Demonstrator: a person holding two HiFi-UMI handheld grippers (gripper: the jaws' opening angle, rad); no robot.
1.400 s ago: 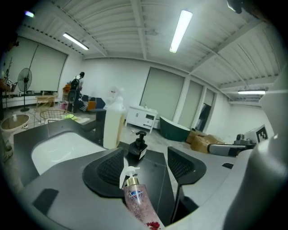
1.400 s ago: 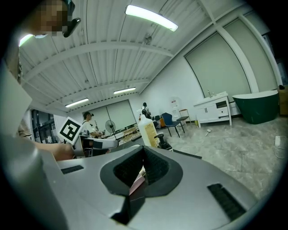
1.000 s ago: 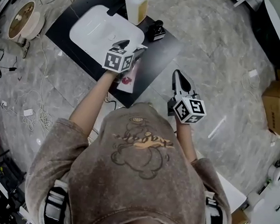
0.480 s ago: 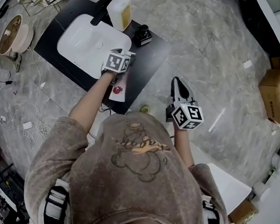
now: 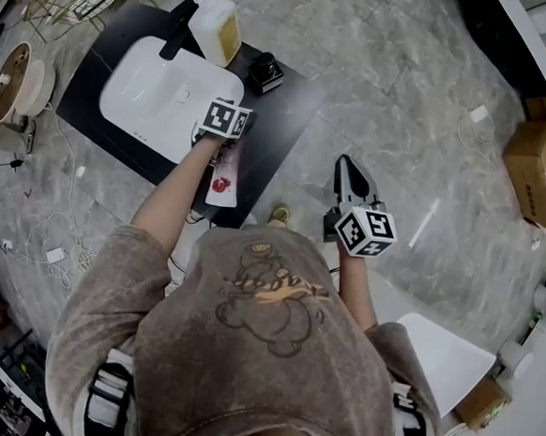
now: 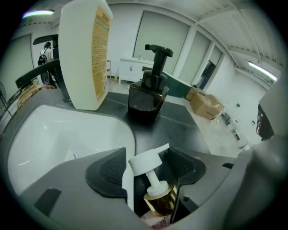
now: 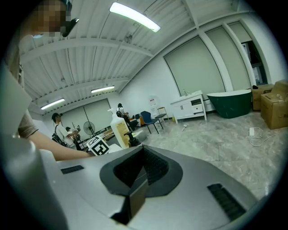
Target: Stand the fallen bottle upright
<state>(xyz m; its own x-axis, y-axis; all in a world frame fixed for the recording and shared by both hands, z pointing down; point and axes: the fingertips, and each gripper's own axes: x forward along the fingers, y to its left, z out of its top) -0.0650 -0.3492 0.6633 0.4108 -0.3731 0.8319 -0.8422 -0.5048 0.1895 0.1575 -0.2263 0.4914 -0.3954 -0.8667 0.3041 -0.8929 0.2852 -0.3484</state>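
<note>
The fallen bottle [image 5: 221,180] lies on the black counter [image 5: 286,110] beside the white sink [image 5: 140,108]; it has a pale body with a pink label. In the left gripper view its gold collar [image 6: 159,202] and white pump head [image 6: 145,161] sit between my left gripper's [image 6: 146,165] jaws. Those jaws are closing, with a gap still showing on each side of the pump. From the head view the left gripper [image 5: 230,145] points steeply down onto the bottle's top end. My right gripper [image 5: 347,167] hovers off the counter's right edge over the floor, shut and empty [image 7: 141,164].
A tall white jug [image 5: 215,27] and a black pump bottle [image 5: 265,71] stand at the counter's far side, ahead of the left gripper. A black faucet [image 5: 174,37] leans over the sink. Cardboard boxes [image 5: 536,167] lie far right, cables [image 5: 64,243] on the floor at left.
My left gripper has come down over the fallen bottle, so its pump end now sits between the jaws. The right gripper drifted slightly and stays shut.
</note>
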